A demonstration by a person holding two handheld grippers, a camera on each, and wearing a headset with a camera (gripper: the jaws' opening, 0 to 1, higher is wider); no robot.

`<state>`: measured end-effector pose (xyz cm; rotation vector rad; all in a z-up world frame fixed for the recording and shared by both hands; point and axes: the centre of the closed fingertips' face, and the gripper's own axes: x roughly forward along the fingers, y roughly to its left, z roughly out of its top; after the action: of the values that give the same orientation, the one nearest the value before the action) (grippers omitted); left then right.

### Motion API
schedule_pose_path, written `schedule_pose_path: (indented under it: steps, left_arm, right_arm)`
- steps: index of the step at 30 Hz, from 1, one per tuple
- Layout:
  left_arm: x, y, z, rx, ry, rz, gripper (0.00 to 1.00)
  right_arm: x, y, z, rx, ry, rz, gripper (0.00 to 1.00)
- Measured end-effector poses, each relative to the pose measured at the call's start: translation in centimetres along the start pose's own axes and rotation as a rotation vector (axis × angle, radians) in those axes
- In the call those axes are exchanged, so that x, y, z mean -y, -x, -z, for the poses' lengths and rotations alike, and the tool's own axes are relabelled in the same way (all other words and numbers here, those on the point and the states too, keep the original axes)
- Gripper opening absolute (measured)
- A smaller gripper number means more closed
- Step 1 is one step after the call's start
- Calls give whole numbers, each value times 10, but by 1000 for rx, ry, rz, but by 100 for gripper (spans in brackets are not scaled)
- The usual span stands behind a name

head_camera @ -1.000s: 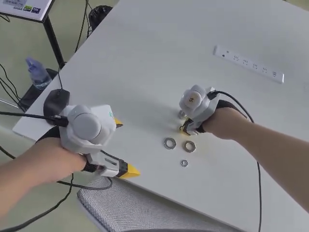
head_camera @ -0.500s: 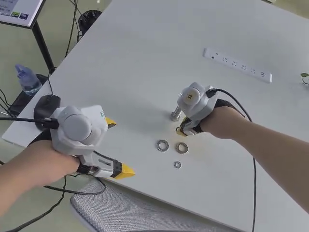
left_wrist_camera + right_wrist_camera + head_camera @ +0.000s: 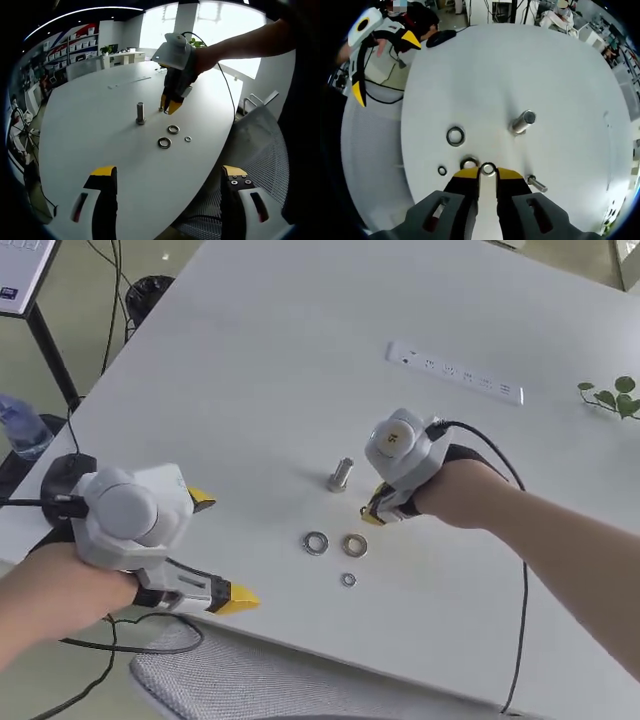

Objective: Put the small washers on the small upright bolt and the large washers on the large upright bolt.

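Observation:
The large bolt stands upright on the white table. Just right of it my right gripper points down at the table, its jaws shut on a washer. The small bolt stands close beside its right jaw. Two large washers and a small washer lie flat in front of the bolt. My left gripper hangs open and empty at the near left table edge.
A white power strip lies at the back of the table. A grey mesh chair sits under the near edge. A plant peeks in at the far right; cables and a bottle are on the floor to the left.
The head camera has swung, shifting the whole scene left. Against the bolt and washers, my right gripper has moved slightly right, away from the large bolt. The left gripper has held still.

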<state>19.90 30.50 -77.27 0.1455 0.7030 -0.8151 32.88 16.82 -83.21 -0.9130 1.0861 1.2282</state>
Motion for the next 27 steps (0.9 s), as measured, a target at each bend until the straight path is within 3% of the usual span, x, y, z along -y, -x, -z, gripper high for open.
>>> schedule_pose_path:
  steps: [8,14,21,27]
  left_arm:
    - [-2,-1,-9,32,-4,-5,86]
    - [-3,-3,-14,44,-13,-12,86]
    - [-7,-3,-26,104,-9,-24,85]
    - [-8,-4,-29,109,-6,-32,86]
  right_arm:
    - [2,17,12,14,-28,18,12]
    - [8,26,30,23,-64,28,12]
    - [14,38,55,31,-119,44,12]
    - [14,46,64,36,-147,53,12]
